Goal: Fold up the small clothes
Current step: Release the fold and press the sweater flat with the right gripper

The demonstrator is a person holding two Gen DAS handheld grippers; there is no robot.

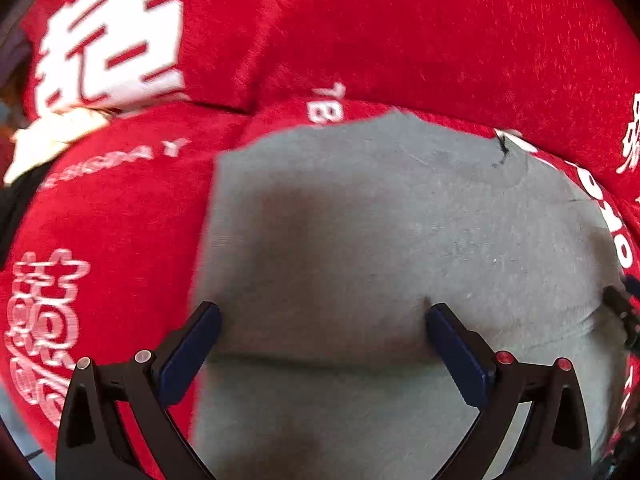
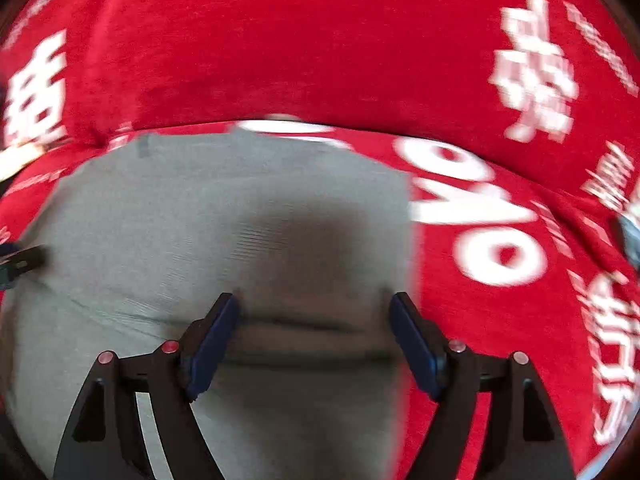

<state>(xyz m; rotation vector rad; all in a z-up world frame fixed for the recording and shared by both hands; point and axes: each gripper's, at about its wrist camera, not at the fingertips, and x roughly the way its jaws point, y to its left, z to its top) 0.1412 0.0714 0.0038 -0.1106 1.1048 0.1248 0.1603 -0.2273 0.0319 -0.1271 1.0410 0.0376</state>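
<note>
A small grey garment [image 1: 380, 220] lies flat on a red cloth with white print [image 1: 360, 32]. My left gripper [image 1: 323, 310] hovers over its near part, jaws wide apart and open, with only the flat fabric below them. In the right wrist view the same grey garment [image 2: 200, 208] fills the left and middle. My right gripper [image 2: 315, 300] is open above it, close to the garment's right edge. A fold line [image 2: 312, 356] crosses the grey fabric just behind the fingertips [image 2: 224, 320]. Both views are blurred by motion.
The red cloth [image 2: 320, 40] surrounds the garment on every visible side, with a raised seam or fold behind it. A cream-coloured cloth [image 1: 44, 136] lies at the far left. A dark object [image 2: 20, 260] pokes in at the left edge of the right wrist view.
</note>
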